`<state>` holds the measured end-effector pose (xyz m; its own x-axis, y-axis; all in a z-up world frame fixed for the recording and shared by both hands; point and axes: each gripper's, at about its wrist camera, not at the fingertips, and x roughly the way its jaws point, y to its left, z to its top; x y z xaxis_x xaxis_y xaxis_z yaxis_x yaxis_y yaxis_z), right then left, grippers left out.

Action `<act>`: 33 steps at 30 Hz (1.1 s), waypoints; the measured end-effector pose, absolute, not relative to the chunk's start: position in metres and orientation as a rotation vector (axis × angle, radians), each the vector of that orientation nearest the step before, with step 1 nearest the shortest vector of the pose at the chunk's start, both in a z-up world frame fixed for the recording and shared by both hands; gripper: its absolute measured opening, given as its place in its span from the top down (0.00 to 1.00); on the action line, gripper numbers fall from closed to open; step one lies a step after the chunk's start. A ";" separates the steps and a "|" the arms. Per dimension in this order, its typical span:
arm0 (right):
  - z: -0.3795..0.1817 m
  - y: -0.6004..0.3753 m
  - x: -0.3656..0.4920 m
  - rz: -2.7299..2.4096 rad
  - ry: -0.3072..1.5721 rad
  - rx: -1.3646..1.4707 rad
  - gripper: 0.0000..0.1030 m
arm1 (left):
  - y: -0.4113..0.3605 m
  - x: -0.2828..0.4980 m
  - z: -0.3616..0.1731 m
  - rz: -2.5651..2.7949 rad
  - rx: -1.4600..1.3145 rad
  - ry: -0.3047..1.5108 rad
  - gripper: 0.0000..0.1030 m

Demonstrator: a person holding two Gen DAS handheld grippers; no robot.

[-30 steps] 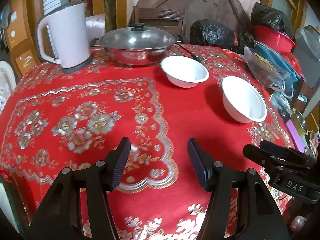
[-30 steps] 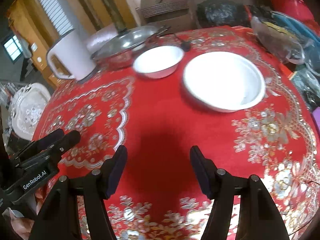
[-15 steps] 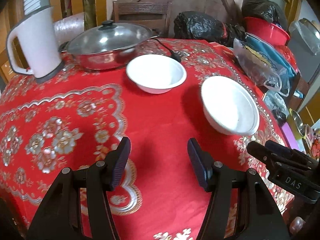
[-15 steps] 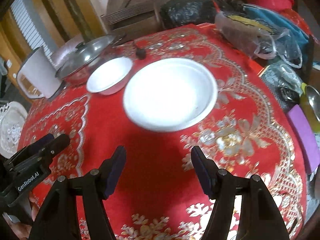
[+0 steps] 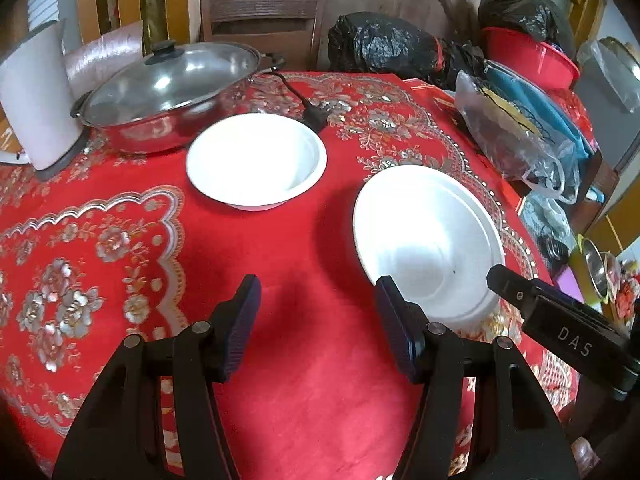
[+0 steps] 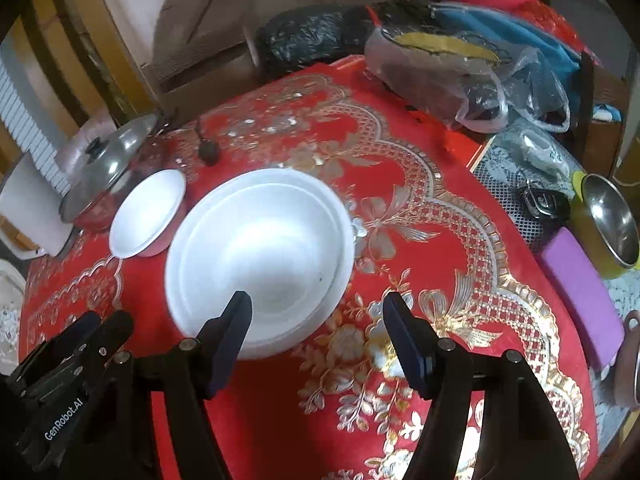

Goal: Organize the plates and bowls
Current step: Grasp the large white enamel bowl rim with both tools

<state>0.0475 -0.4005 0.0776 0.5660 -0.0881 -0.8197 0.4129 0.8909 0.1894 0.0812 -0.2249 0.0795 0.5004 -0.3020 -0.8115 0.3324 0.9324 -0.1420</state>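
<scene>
Round table under a red cloth [image 5: 304, 240] with gold flower borders. At its far left edge: white kettle [image 5: 34, 96], then a steel pot [image 5: 168, 92] under a glass lid. Just beside the pot, toward the middle, sits the small bowl [image 5: 256, 160], upright and empty. A black plug [image 5: 314, 116] lies at its far rim. Right of it and apart, nearer the right edge, sits the large bowl [image 5: 428, 236], upright.

Left gripper [image 5: 316, 316]: fingers spread over bare cloth, nothing between them, right finger just beside the large bowl's near rim.

Right gripper [image 6: 318, 332]: fingers spread, the left one in front of the large bowl's [image 6: 260, 256] near rim; contact cannot be told. Far right edge: plastic bags [image 6: 460, 76].
</scene>
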 end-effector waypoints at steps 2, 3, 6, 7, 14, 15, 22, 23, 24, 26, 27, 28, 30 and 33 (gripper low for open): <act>0.073 -0.407 0.052 -0.311 0.936 0.400 0.33 | -0.231 0.085 0.077 -0.388 0.033 0.979 0.42; 0.072 -0.410 0.054 -0.316 0.937 0.407 0.33 | -0.236 0.087 0.075 -0.385 0.040 0.982 0.42; 0.066 -0.421 0.060 -0.316 0.942 0.443 0.33 | -0.244 0.093 0.070 -0.388 0.047 0.993 0.42; 0.065 -0.423 0.062 -0.312 0.941 0.450 0.33 | -0.247 0.094 0.068 -0.388 0.048 0.997 0.42; 0.060 -0.425 0.074 -0.288 0.952 0.446 0.33 | -0.261 0.100 0.057 -0.387 0.077 1.022 0.42; 0.060 -0.424 0.075 -0.284 0.953 0.437 0.33 | -0.262 0.100 0.056 -0.389 0.077 1.025 0.42; 0.058 -0.422 0.082 -0.275 0.959 0.399 0.34 | -0.270 0.103 0.050 -0.383 0.099 1.028 0.42; 0.057 -0.422 0.083 -0.278 0.961 0.390 0.34 | -0.272 0.103 0.049 -0.382 0.103 1.030 0.42; 0.057 -0.422 0.084 -0.277 0.962 0.384 0.34 | -0.273 0.104 0.047 -0.383 0.108 1.033 0.42; 0.055 -0.421 0.085 -0.270 0.964 0.372 0.39 | -0.276 0.104 0.045 -0.382 0.120 1.034 0.42; 0.055 -0.420 0.086 -0.268 0.966 0.369 0.42 | -0.278 0.104 0.044 -0.378 0.131 1.033 0.42; 0.054 -0.420 0.086 -0.267 0.966 0.365 0.46 | -0.278 0.104 0.043 -0.376 0.138 1.032 0.42; 0.051 -0.419 0.088 -0.264 0.974 0.356 0.56 | -0.281 0.104 0.041 -0.379 0.150 1.026 0.43; 0.046 -0.420 0.090 -0.250 0.985 0.365 0.67 | -0.285 0.105 0.037 -0.388 0.158 1.037 0.66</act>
<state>0.0898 -0.4196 0.0455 0.5323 -0.0409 -0.8455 0.3668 0.9113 0.1869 0.1049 -0.2848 0.0369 0.4485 -0.2386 -0.8614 0.3861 0.9209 -0.0540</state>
